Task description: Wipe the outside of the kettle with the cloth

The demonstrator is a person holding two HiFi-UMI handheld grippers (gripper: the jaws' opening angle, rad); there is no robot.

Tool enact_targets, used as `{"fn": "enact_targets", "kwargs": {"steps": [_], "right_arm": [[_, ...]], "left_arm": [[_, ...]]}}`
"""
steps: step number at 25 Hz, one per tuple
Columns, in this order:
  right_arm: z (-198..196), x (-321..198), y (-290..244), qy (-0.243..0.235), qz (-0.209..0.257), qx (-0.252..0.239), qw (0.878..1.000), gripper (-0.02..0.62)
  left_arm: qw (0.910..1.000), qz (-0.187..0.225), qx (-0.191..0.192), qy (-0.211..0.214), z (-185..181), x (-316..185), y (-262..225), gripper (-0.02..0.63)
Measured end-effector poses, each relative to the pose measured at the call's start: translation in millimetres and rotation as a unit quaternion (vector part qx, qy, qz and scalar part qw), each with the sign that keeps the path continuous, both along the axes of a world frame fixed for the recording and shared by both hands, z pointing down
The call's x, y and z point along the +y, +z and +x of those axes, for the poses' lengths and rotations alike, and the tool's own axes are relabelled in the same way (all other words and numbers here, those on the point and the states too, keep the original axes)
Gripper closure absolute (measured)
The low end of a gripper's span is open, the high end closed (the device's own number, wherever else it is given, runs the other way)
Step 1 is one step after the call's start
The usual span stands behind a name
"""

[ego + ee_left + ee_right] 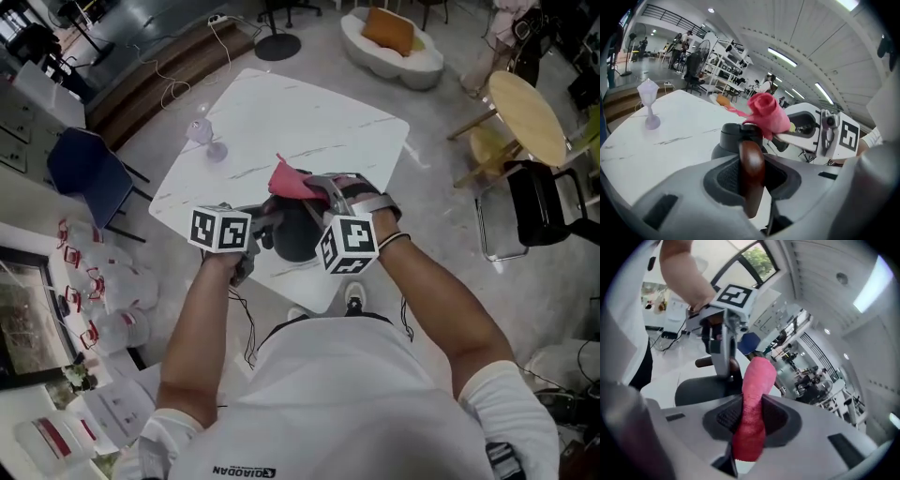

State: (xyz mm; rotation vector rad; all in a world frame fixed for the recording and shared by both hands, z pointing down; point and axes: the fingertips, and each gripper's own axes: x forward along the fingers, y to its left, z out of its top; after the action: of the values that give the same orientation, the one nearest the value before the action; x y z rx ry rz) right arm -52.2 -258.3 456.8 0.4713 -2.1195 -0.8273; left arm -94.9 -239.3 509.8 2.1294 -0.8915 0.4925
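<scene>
A black kettle (294, 234) stands near the front edge of the white marble table (281, 122), between my two grippers. Its brown wooden handle (751, 174) sits clamped between the pads of my left gripper (751, 180), and the black lid (740, 132) shows just beyond. My right gripper (749, 425) is shut on a pink cloth (753, 404), which stands up out of its jaws. In the head view the cloth (292, 181) hangs just above the kettle's far side. The kettle's body (701, 389) lies left of the right gripper's jaws.
A small clear goblet (208, 138) stands on the table's left part. A blue chair (86, 173) is to the left of the table, a round wooden table (527, 114) and black chair (544, 202) to the right. White bags lie on the floor at left.
</scene>
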Motion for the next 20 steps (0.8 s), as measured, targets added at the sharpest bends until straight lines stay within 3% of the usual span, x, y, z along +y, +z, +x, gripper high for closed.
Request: {"fn": "enact_targets", "kwargs": {"steps": [3, 6, 20], "right_arm": [[-19.2, 25.0, 26.2, -0.071, 0.027, 0.058, 0.995, 0.491], [-27.6, 43.9, 38.3, -0.115, 0.046, 0.082, 0.989, 0.489], [-21.7, 82.3, 82.0, -0.223, 0.068, 0.143, 0.962, 0.489]], "left_arm": [[0.9996, -0.012, 0.017, -0.017, -11.3, -2.2, 2.9, 0.506], [0.9996, -0.014, 0.022, -0.014, -17.2, -2.7, 3.8, 0.508], [0.9985, -0.015, 0.045, -0.026, -26.9, -11.9, 5.3, 0.508]]}}
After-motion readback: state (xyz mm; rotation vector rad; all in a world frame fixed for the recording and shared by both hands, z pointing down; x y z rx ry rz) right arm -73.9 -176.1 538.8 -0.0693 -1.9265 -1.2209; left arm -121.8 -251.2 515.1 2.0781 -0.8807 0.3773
